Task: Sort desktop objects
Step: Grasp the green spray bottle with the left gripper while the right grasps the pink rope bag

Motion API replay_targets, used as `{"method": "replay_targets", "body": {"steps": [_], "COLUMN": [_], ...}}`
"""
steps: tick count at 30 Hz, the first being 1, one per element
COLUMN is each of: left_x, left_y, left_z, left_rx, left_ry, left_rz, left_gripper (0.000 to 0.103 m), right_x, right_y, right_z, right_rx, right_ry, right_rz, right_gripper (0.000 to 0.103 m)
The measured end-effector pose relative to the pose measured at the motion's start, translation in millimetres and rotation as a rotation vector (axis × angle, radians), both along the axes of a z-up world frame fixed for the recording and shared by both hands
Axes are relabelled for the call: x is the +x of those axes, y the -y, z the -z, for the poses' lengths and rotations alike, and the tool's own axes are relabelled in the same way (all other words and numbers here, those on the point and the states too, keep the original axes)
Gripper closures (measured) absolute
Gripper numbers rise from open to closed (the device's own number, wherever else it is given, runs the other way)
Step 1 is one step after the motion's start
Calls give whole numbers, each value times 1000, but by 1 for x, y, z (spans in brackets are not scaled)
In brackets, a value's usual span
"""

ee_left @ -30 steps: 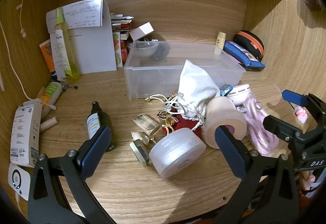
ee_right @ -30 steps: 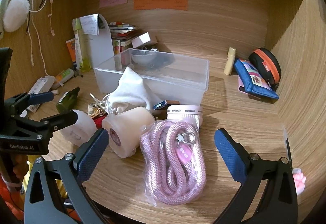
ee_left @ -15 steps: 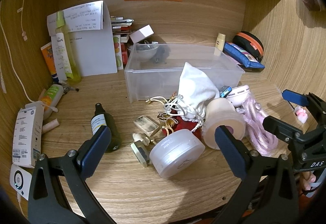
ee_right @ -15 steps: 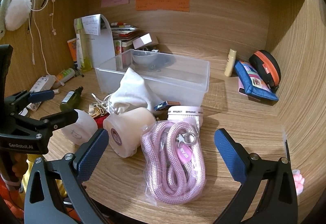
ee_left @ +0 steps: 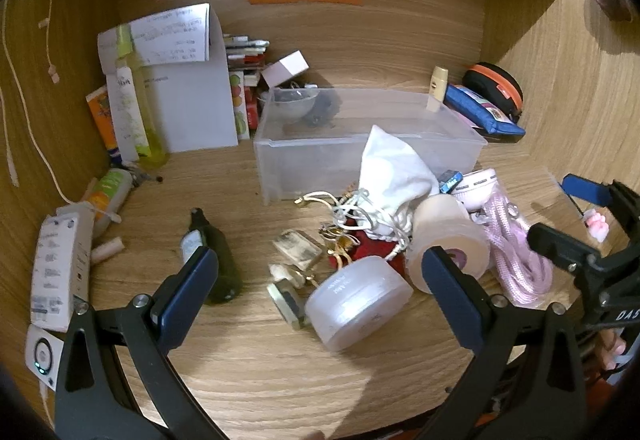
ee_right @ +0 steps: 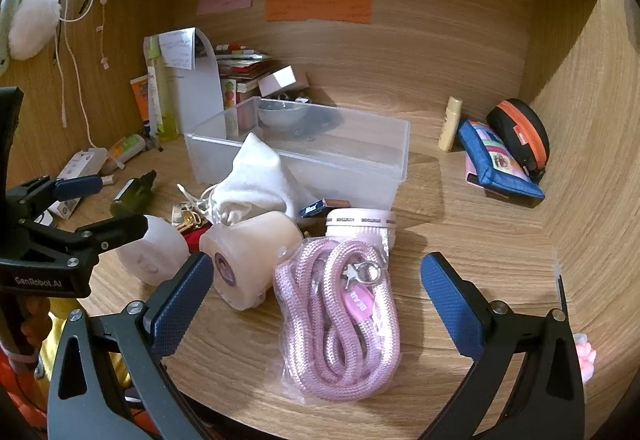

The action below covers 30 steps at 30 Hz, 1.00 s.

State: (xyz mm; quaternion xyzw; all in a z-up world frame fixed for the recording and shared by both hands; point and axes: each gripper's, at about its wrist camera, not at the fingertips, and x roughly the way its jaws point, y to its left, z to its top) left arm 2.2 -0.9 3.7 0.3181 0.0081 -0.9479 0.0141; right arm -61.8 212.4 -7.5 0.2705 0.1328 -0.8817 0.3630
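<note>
Sorting looks barely begun: the clear plastic bin (ee_left: 368,143) at twelve o'clock holds almost nothing. Left to right lie a dark green glass bottle (ee_left: 212,260), a round frosted jar (ee_left: 356,304) and a bagged pink rope strap (ee_right: 344,320). Next comes choosing one. Left gripper (ee_left: 320,292) and right gripper (ee_right: 316,292) hover wide apart, empty, touching nothing.

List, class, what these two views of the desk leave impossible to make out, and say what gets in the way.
- Sticky notes, both views: writing too small.
- Red item, left wrist view: covered by the white pouch and cords.
- Bowl contents, right wrist view: blurred through the clear bin wall.
- Pink object, right wrist view: cut off behind a finger.
</note>
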Motion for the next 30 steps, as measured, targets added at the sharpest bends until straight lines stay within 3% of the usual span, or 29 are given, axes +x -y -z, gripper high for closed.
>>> {"method": "replay_targets", "body": {"steps": [7, 15, 18, 24, 30], "left_x": [4, 14, 12, -12, -35], "left_y": [20, 50, 66, 100, 107], "left_z": [-10, -10, -3, 24, 39], "left_rx": [-10, -110, -51, 140, 165], "left_ry": [-38, -38, 22, 205, 262], "left_rz": [-11, -106, -100, -90, -128], "left_gripper": [0, 0, 0, 0, 0], "right_x": [-4, -33, -40, -41, -37], "right_y": [-14, -32, -35, -33, -15], "right_z": [-14, -15, -11, 2, 20], "right_rx": [-38, -60, -37, 47, 123], "right_ry": [-90, 37, 71, 117, 161], "right_rz": [61, 35, 30, -8, -52], "right_gripper": [0, 0, 0, 0, 0]}}
